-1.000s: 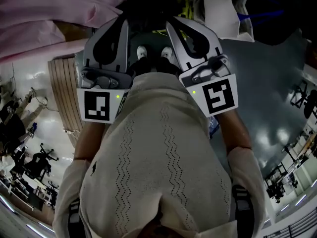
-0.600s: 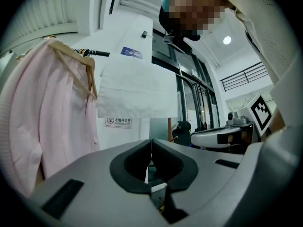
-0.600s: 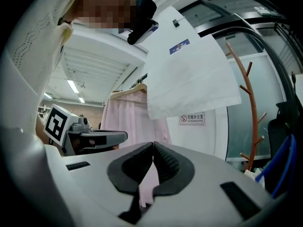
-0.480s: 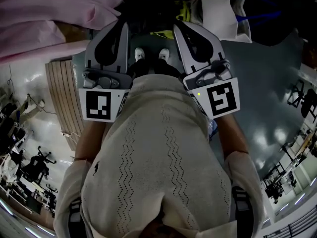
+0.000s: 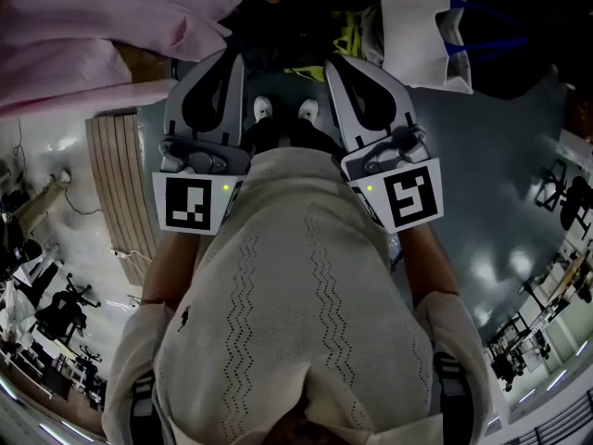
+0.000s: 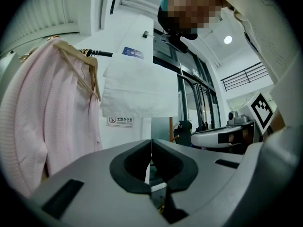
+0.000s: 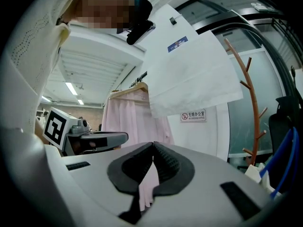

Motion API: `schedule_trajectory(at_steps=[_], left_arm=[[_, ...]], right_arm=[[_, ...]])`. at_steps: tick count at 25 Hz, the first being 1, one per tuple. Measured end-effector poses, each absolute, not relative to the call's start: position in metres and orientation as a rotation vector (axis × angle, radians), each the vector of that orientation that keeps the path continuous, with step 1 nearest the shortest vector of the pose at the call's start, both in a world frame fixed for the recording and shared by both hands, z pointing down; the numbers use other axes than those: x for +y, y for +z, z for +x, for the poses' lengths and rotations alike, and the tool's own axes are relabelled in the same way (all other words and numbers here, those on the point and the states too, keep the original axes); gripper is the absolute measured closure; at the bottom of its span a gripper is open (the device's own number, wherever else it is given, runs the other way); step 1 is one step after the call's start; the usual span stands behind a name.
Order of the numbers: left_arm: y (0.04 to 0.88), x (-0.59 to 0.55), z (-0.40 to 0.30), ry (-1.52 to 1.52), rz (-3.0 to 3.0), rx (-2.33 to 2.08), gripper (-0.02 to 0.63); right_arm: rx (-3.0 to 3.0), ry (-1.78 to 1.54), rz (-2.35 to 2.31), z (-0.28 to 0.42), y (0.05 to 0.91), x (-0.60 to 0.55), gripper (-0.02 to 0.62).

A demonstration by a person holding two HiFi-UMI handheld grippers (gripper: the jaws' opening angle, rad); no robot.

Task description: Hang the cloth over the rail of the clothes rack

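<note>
The white cloth (image 6: 137, 91) hangs draped over the dark rail (image 6: 99, 54) of the clothes rack, ahead of and above both grippers; it also shows in the right gripper view as a white cloth (image 7: 191, 77) and at the head view's top right as a white cloth (image 5: 417, 21). My left gripper (image 5: 233, 60) and right gripper (image 5: 334, 65) are held close to the person's body, side by side. Both are shut with nothing between the jaws, well short of the cloth. The left gripper (image 6: 150, 141) and right gripper (image 7: 153, 144) each show their black pads closed together.
A pink garment (image 6: 45, 122) hangs on a wooden hanger (image 6: 80, 56) left of the cloth on the same rail. A brown coat stand (image 7: 251, 93) rises at the right. The person's cream sweater (image 5: 296, 295) fills the lower head view, with shoes (image 5: 264, 109) on the dark floor.
Both grippers have shifted only slightly in the head view and stay shut. The cloth has not moved.
</note>
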State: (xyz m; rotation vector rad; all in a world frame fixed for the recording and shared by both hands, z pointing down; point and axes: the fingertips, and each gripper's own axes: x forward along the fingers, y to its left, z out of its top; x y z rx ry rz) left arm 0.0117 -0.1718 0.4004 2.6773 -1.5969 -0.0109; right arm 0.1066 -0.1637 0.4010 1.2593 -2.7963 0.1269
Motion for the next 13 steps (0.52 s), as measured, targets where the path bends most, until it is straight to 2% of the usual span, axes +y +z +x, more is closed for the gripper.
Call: schedule_trajectory(at_steps=[13], left_arm=[[0.4030, -0.1742, 0.0089, -0.017, 2.690, -1.575, 0.592]], right_arm=[[-2.784, 0.155, 1.279, 0.1031, 0.4047, -0.1647, 0.577]])
